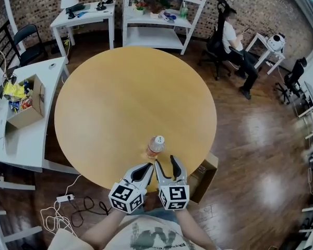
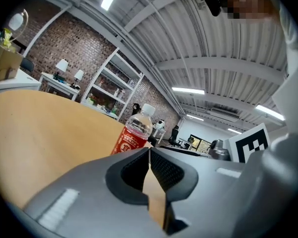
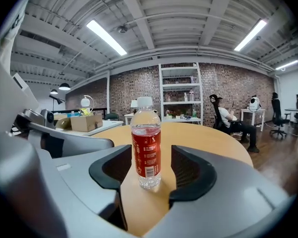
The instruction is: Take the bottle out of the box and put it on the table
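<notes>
Bottle (image 1: 155,145) stands on the round table (image 1: 125,98)

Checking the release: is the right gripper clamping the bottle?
No: the right gripper's pads both stand clear of the bottle, which rests upright on the table.

bottle (image 3: 146,143): clear glossy plastic, red label
table (image 1: 130,103): smooth matt wood top
floor (image 1: 250,139) beside table: glossy wood planks
</notes>
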Demonstrator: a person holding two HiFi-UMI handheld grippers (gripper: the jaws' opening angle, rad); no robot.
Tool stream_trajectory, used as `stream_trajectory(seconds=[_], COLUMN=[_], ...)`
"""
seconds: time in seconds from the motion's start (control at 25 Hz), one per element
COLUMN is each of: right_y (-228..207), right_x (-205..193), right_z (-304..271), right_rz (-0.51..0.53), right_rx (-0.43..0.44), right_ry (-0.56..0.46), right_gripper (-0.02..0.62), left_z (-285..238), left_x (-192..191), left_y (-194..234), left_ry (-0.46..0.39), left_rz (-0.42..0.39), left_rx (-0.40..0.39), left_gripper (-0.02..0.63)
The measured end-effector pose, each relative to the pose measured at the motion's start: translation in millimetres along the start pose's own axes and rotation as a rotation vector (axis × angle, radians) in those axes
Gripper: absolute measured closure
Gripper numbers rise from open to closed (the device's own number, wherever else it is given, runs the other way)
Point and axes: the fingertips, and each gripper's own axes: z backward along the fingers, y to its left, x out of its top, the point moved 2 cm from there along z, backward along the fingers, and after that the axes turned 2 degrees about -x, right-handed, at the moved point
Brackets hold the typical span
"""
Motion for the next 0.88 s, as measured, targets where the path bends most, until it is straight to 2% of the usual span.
stream_trajectory(seconds=[0.08, 0.16, 0.24, 0.4, 0.56, 0.88], right_y=[-2, -5, -8, -13, -25, -68], right_x=[3, 6, 8, 10, 3, -31], right_z=[11, 22, 33, 57, 95, 186], right_rz=[0.005, 0.006, -0.008, -0.022, -0.030, -0.112], right_rx=[-0.012, -0.024, -0.032, -0.043, -0.057, -0.172], right_ry=[-0.005, -0.013, -0.023, -0.047, -0.048, -0.044], right_gripper=[0.410, 0.538, 0.586, 0.595, 0.595, 0.595], left_z=[-1, -2, -2, -6, -9, -6], left_x=[-1, -1, -1, -3, -12, -54], left_y=[-5, -9, -16, -37, -76, -168], left_ry=[0.002, -0.004, -0.012, -0.010, -0.002, 0.075], left_rz=[-0.002, -0.002, -0.008, -0.029, -0.050, -0.100], left_rx=[-0.016, -0.021, -0.025, -0.059, -0.102, -0.222], left_gripper=[0.595, 0.595, 0.594, 0.595, 0.594, 0.595])
